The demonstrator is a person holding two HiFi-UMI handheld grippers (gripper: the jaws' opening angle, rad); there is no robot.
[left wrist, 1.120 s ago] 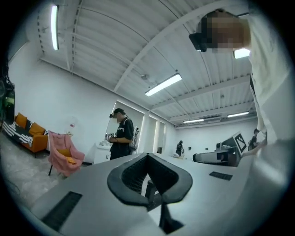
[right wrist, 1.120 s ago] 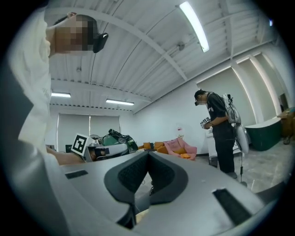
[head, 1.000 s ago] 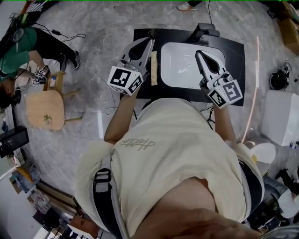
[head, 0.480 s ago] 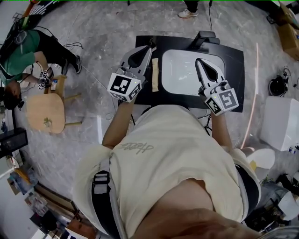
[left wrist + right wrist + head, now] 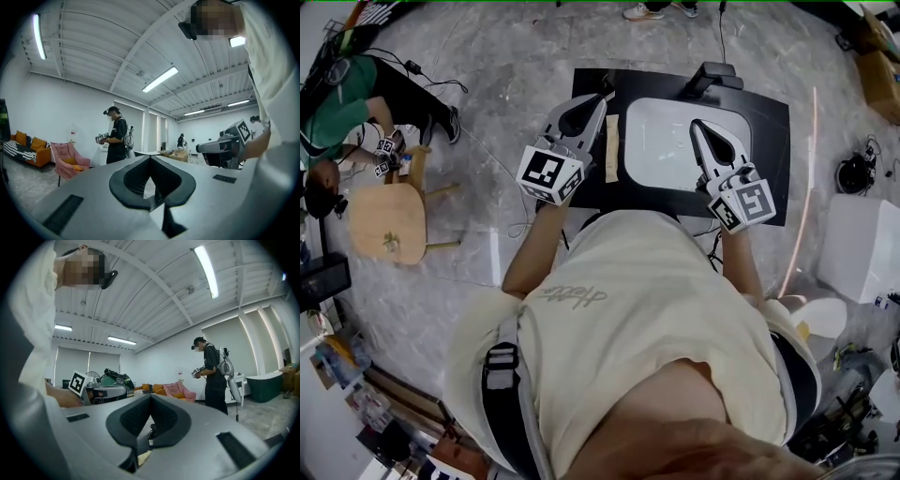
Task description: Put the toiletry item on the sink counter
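A black sink counter (image 5: 773,159) with a white basin (image 5: 661,141) and a dark faucet (image 5: 710,75) lies in front of me in the head view. A flat tan toiletry item (image 5: 612,148) rests on the counter's left part, just left of the basin. My left gripper (image 5: 605,94) hovers beside that item, jaws pressed together and empty. My right gripper (image 5: 696,125) hangs over the basin, also shut and empty. In the left gripper view the left gripper (image 5: 150,157) points level into the room, as does the right gripper (image 5: 151,397) in the right gripper view.
A round wooden stool (image 5: 389,220) and a crouching person in green (image 5: 337,94) are on the floor at the left. A white box (image 5: 862,234) stands at the right. Cables run across the floor. A person in black (image 5: 213,376) stands farther off.
Both grippers have shifted only slightly toward the counter's far side. Their jaws stay together. The tan item has not moved.
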